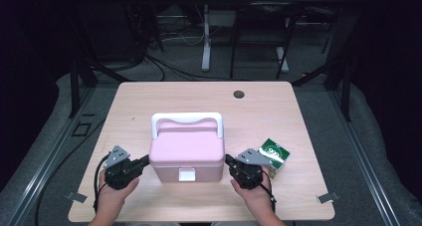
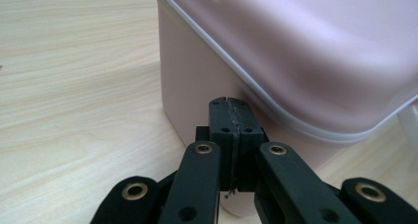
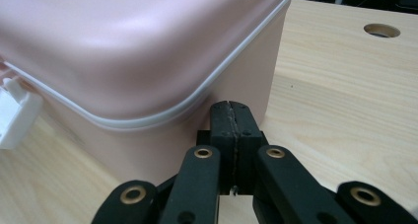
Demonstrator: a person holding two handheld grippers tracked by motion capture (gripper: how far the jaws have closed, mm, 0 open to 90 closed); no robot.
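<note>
Pink plastic lidded box (image 1: 186, 154) with white carry handle and white front latch: stands at the middle of the pale wooden worktop (image 1: 149, 96). My left tongs (image 1: 146, 160) and right tongs (image 1: 228, 160), both pressed together and empty, point at its lower side walls from either flank. Green printed carton (image 1: 274, 154): just behind my right tongs.

a lab or a test room for recordings is shown, not a home. a small wooden table (image 1: 149, 94) is placed alone on grey padded mats (image 1: 378, 151), inside a frame of black metal bars (image 1: 74, 86). black cables (image 1: 164, 66) are laid loose on the floor behind it, near the white leg of a desk (image 1: 205, 37). the surroundings are kept dark, and tape marks (image 1: 327, 197) are stuck on the table.
</note>
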